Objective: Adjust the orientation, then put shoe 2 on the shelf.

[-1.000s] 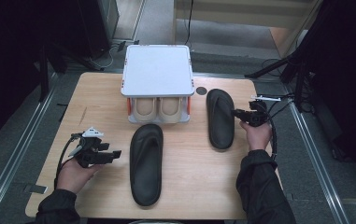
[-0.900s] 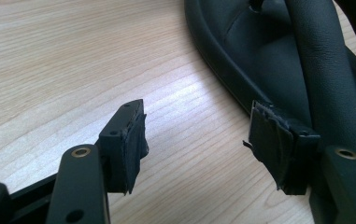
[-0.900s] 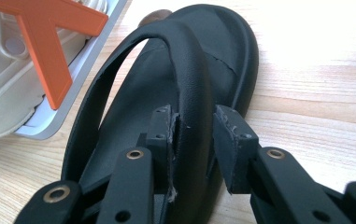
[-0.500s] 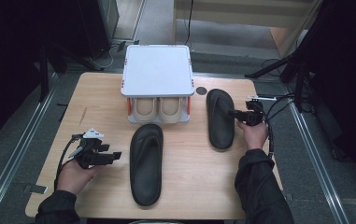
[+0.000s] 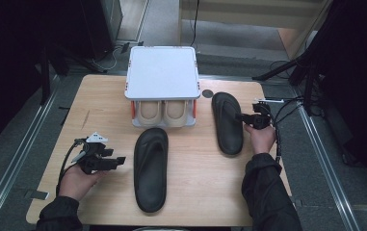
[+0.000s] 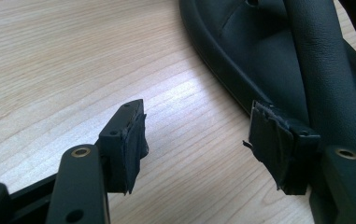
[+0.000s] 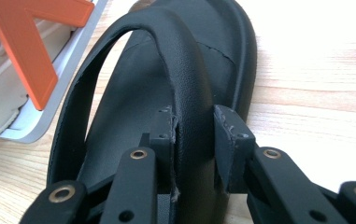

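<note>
Near edge of wooden table [image 5: 205, 192]: left gripper [image 5: 118, 160] in person's left hand [image 5: 77, 179], low over bare wood, jaws spread wide with nothing between, pointing at near black sandal [image 5: 150, 168], which lies lengthwise mid-table just beside that gripper. Farther back on the right, right gripper [image 5: 241, 117] in right hand [image 5: 260, 137] meets far black sandal [image 5: 227, 122] at its outer edge; in the right gripper view its jaws have just been closing on the sandal's strap [image 7: 185, 88], pads pressing both sides. Beyond, a white-topped rack [image 5: 162, 72] with orange posts, beige shoes [image 5: 164, 111] underneath, far sandal near its right side.
</note>
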